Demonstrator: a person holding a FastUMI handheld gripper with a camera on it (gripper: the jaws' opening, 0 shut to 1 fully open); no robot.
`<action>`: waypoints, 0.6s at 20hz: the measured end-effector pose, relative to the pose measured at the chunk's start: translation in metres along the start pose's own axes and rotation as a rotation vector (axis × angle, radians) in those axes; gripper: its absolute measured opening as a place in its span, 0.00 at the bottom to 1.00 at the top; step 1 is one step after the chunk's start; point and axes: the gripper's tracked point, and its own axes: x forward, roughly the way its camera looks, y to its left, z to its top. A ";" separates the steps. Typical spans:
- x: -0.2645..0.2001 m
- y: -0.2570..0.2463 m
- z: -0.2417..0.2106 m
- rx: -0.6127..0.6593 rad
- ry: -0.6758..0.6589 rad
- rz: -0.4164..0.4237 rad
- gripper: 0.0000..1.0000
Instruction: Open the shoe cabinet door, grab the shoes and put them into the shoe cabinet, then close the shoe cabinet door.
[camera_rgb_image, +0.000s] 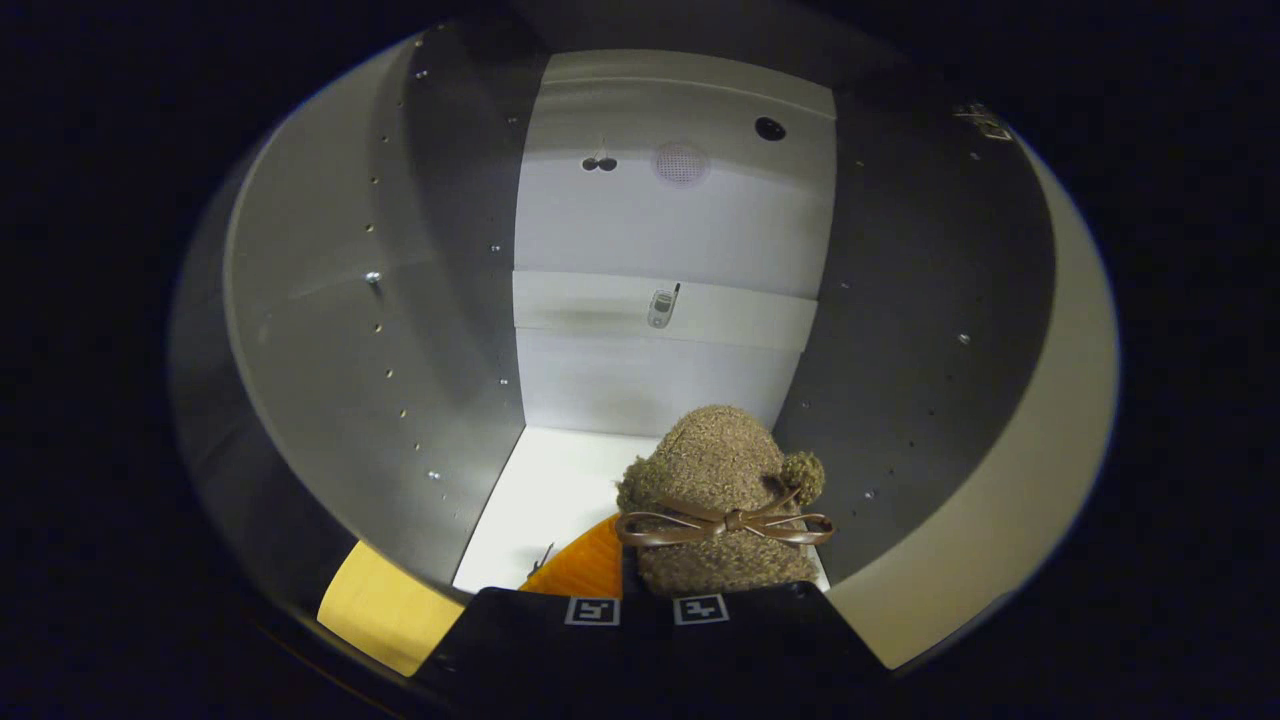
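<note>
I see my claw (645, 608) clenched on a fuzzy brown shoe (722, 500) with a bow, holding it inside the cabinet (400, 300) near the right wall, above the white shelf (545, 500).

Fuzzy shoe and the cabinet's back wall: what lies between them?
Gripper view: only bare white cabinet floor separates the shoe, held at the gripper, from the back wall.

Shoe (722, 500) between fingers (592, 612), inside cabinet (660, 240)

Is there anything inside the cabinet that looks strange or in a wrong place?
Nothing stands out. The hand-held gripper holds the fuzzy brown shoe with the bow, toe toward the cabinet's back wall, above the white shelf floor.
</note>
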 end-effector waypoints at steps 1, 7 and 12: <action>0.011 0.001 0.002 0.005 0.007 0.006 0.05; 0.081 0.009 -0.022 0.010 0.124 0.026 0.05; 0.119 0.011 -0.029 0.005 0.144 0.023 0.05</action>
